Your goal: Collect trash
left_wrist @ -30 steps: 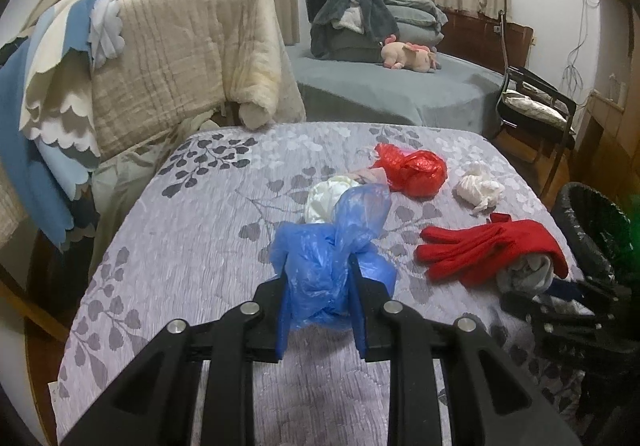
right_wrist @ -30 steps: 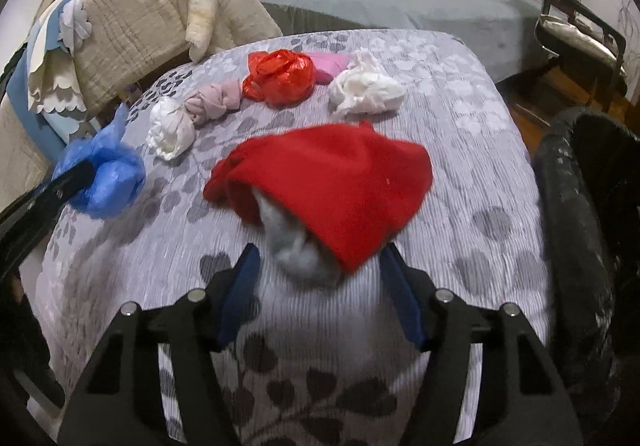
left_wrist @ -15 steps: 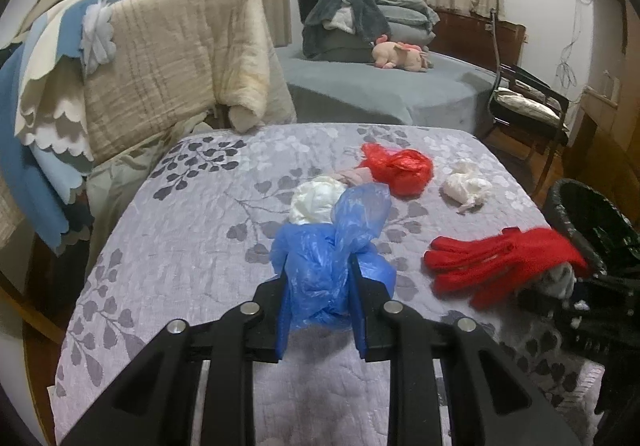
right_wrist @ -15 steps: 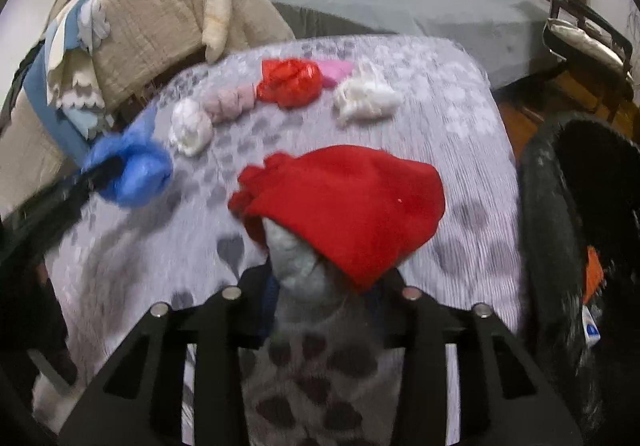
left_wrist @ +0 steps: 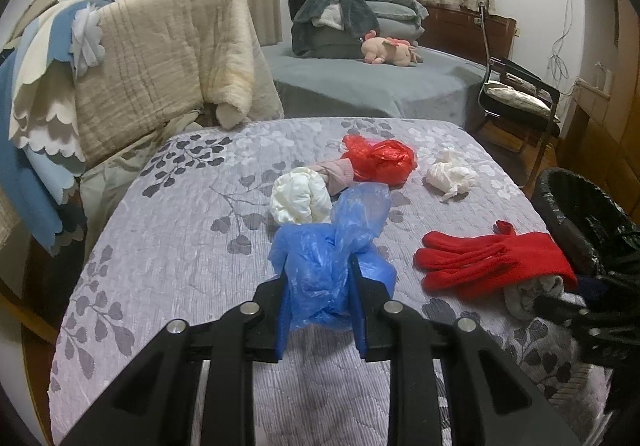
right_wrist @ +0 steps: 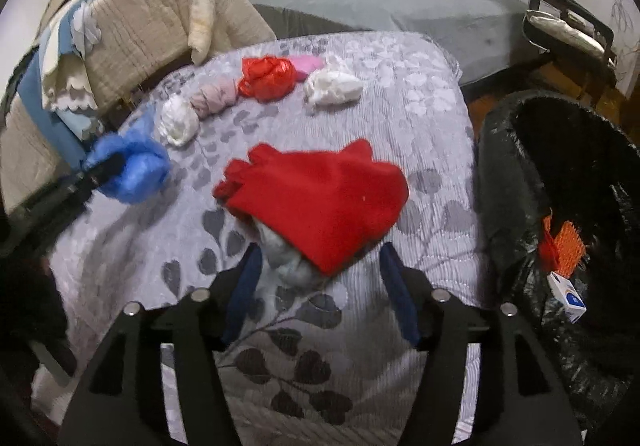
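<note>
My left gripper [left_wrist: 320, 278] is shut on a crumpled blue plastic bag [left_wrist: 328, 262], held over the grey leaf-patterned table [left_wrist: 180, 246]; the bag also shows in the right wrist view [right_wrist: 132, 169]. My right gripper [right_wrist: 320, 270] is open, its fingers on either side of a grey wad [right_wrist: 288, 258] lying under a red glove [right_wrist: 320, 197]. The glove also shows in the left wrist view [left_wrist: 488, 262]. A black-lined trash bin [right_wrist: 560, 185] stands to the right of the table.
On the far part of the table lie a red plastic bag [right_wrist: 268, 77], a white wad [right_wrist: 334, 87], a pink cloth [right_wrist: 214, 97] and another white wad [right_wrist: 178, 121]. A blanket-draped chair [left_wrist: 160, 57] stands at the left, a bed [left_wrist: 360, 85] behind.
My right gripper, closed on the grey wad and red glove half a second ago, has opened; the pile lies on the table. My left gripper still holds the blue bag, slightly shifted.
</note>
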A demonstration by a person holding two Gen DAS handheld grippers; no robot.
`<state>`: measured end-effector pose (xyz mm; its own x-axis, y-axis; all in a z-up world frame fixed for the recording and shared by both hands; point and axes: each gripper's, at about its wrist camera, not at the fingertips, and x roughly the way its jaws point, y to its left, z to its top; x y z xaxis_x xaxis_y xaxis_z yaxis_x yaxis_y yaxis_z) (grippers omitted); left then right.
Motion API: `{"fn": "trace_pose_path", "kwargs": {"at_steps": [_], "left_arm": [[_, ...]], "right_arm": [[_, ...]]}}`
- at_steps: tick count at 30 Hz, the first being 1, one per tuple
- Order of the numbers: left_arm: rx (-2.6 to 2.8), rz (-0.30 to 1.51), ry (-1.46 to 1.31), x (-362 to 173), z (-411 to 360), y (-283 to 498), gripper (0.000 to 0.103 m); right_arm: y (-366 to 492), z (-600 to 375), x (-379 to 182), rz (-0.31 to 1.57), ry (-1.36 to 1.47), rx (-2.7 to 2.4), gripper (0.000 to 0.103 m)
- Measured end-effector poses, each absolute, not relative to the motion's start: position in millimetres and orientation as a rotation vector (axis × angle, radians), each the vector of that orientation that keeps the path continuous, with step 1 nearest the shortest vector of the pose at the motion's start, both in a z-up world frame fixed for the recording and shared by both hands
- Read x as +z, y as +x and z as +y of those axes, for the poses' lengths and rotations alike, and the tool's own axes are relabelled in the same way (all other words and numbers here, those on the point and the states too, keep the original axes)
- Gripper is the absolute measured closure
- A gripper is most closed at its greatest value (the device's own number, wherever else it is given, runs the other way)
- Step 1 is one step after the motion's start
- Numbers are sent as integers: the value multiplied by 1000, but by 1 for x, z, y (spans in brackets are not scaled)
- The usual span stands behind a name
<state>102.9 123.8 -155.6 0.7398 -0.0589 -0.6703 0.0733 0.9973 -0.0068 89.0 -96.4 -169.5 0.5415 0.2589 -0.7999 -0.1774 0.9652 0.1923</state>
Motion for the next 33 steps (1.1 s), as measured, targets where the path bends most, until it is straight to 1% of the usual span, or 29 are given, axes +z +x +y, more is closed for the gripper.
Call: {"fn": "trace_pose_path", "kwargs": {"at_steps": [5,8,14,21,23,25,26,28,30,32,33], "left_arm": [[-73,731,21,-156,123,102,78],[-73,732,21,-156,123,102,78],[-65,739,18,-158,124,105,78],[-69,755,16,-163,123,109,78],[-71,756,16,-163,122,110,78],[-74,755,17,-163,121,110,78],[-76,754,18,-163,120,110,78],[-77,752,18,-163,120,109,78],[-77,750,17,-162,119,109,78],[-77,747,16,-160,119,109,78],[-77,745,16,-160,119,109,78]], "right_arm": [[94,-96,-148,909,95,266,38],[110,-95,-148,913,86,251,38],[139,-93,-165,962,56,224,44],[142,-93,-185,1029,86,252,45],[142,-90,-186,1040,87,275,49],[142,-88,-186,1045,97,297,60],[141,-87,-185,1046,104,310,63],[140,-85,-182,1039,100,327,75],[138,-82,-178,1023,80,335,83],[135,-81,-172,998,70,342,88],[134,-82,-169,988,71,345,93]]}}
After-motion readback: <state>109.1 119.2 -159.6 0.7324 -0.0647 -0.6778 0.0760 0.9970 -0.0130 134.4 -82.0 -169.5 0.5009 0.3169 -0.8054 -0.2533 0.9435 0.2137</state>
